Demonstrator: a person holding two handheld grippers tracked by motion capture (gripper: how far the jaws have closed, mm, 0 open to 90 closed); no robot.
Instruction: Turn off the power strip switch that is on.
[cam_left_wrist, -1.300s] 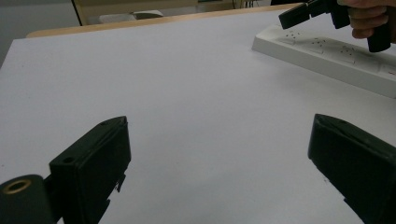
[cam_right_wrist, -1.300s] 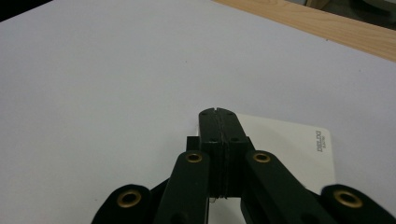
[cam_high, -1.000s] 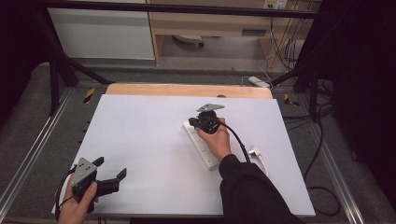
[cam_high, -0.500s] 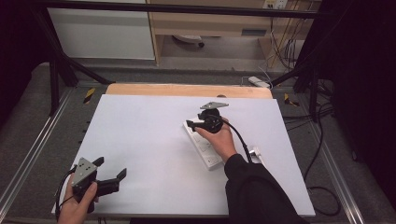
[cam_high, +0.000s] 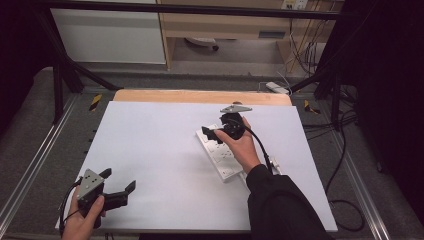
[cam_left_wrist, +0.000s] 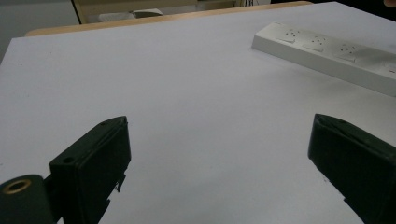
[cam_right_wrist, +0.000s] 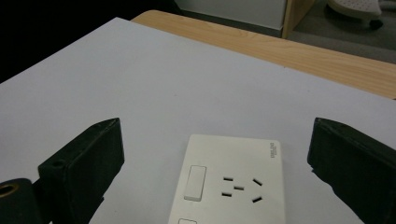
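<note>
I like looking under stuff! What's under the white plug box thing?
The power strip lies flat on the white table. The right hand covers its near side, and nothing shows under it.

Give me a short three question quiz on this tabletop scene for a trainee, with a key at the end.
1. True or false: the right tongs are clamped shut on the power strip.
2. Which tongs hover over the power strip's far end: A left, B right?
3. Fill in: the left tongs are held near the table's ____ left corner.

Key: 1 false, both jaws stand wide apart above it. 2 B. 3 near.
</note>
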